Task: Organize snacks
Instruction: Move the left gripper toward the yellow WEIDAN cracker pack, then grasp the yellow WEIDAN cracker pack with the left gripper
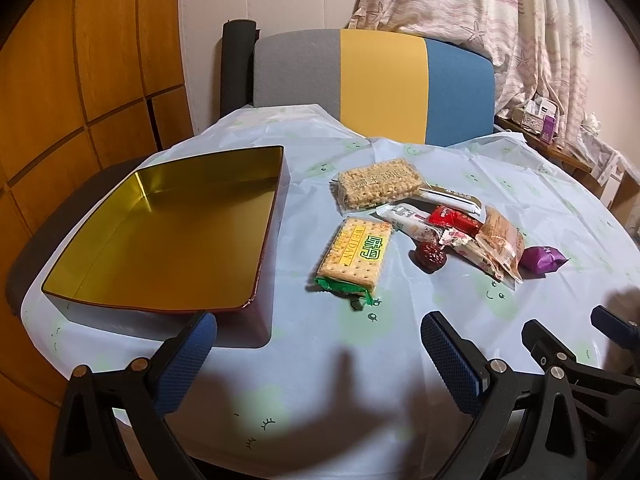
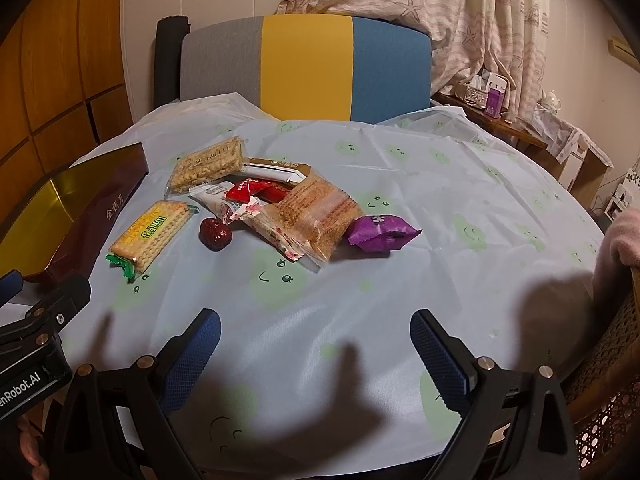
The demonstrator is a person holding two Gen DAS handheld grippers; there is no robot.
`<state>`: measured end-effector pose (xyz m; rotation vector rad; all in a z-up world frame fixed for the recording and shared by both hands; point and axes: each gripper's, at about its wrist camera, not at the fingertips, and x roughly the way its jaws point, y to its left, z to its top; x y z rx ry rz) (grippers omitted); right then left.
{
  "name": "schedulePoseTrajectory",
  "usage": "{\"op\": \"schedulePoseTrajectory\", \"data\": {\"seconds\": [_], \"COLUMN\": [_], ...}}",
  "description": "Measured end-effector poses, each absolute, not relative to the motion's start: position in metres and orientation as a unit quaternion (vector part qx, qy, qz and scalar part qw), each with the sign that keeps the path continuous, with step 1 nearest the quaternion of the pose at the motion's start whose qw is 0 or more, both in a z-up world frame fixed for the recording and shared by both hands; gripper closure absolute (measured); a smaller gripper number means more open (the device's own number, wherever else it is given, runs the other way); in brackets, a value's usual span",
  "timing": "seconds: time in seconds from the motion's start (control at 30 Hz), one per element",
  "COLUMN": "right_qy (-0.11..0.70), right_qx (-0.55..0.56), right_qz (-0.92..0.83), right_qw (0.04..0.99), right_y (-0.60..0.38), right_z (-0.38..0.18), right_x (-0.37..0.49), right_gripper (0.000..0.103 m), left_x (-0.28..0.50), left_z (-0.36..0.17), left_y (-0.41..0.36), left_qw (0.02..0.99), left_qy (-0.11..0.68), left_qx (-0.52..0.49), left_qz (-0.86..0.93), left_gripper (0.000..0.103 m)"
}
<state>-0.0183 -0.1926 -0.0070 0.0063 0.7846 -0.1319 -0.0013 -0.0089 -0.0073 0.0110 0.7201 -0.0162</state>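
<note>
An empty gold-lined tin [image 1: 168,236] with dark red walls sits at the table's left; it shows in the right wrist view [image 2: 72,216] too. Several wrapped snacks lie in a pile at mid-table: a cracker pack with green print [image 1: 354,258] [image 2: 150,236], a rice-crisp bar [image 1: 378,184] [image 2: 208,164], a red packet [image 1: 454,216] [image 2: 256,192], a clear-wrapped cake [image 1: 500,236] [image 2: 316,212], a purple packet [image 1: 542,259] [image 2: 380,232] and a red date [image 1: 430,257] [image 2: 215,233]. My left gripper [image 1: 320,344] is open and empty, near the tin's front corner. My right gripper [image 2: 316,340] is open and empty, in front of the pile.
A round table with a pale blue cloth [image 1: 400,320] [image 2: 440,240]. A grey, yellow and blue chair back [image 1: 376,84] [image 2: 308,68] stands behind it. A wooden cabinet [image 1: 80,80] is at left, a curtain [image 2: 440,12] and cluttered shelf [image 2: 492,100] at right. A wicker chair [image 2: 608,400] is at near right.
</note>
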Motion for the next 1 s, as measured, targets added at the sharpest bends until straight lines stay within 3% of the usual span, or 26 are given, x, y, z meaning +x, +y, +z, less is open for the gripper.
{"op": "schedulePoseTrajectory", "data": {"seconds": [0.4, 0.67, 1.0], "right_qy": [0.385, 0.386, 0.389], "right_qx": [0.004, 0.019, 0.061], "right_qz": [-0.062, -0.063, -0.091], "right_qw": [0.921, 0.920, 0.915], "right_y": [-0.193, -0.209, -0.250], "right_z": [-0.009, -0.007, 0.001], "right_x": [-0.017, -0.003, 0.018], "right_gripper": [0.005, 0.005, 0.005], "left_x": [-0.002, 0.002, 0.053], "left_z": [-0.010, -0.006, 0.009], "left_y": [-0.011, -0.008, -0.026], "left_qw": [0.933, 0.920, 0.897], "left_qy": [0.358, 0.369, 0.397], "left_qx": [0.003, -0.058, -0.028], "left_qz": [-0.030, -0.117, -0.190], "left_gripper": [0.000, 0.000, 0.000]}}
